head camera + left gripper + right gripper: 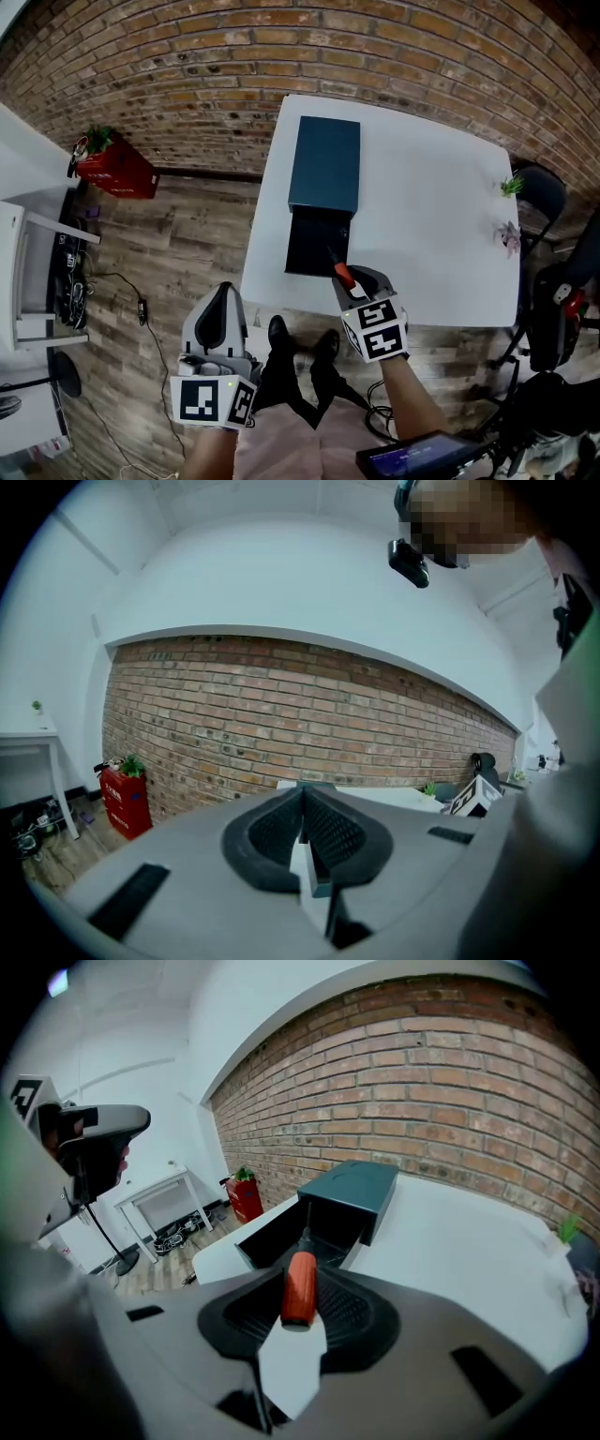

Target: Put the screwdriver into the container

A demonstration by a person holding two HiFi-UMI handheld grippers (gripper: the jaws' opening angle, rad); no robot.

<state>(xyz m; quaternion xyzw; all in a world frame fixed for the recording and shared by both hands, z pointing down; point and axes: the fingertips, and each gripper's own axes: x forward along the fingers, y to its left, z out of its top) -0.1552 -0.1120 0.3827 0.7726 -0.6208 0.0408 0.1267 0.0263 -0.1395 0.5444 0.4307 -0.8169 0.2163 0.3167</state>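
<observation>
I worked in what looked like a studio-style office or lab: bare brick wall (pixel 281 47), wood-plank floor (pixel 187 244), a white tabletop (pixel 431 206), a black office chair (pixel 544 192), and cables (pixel 73 281) tangled beneath a white side desk (pixel 11 272).

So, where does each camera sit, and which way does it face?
Head view: on the person's head, looking down at the white square table and dark teal box; left gripper, right gripper and legs show.
Left gripper view: on that gripper, facing the brick wall; its shut fingers show.
Right gripper view: on that gripper, facing the box's open tray; its fingers grip the red-handled screwdriver.
Shared: head and right gripper views show the box.
</observation>
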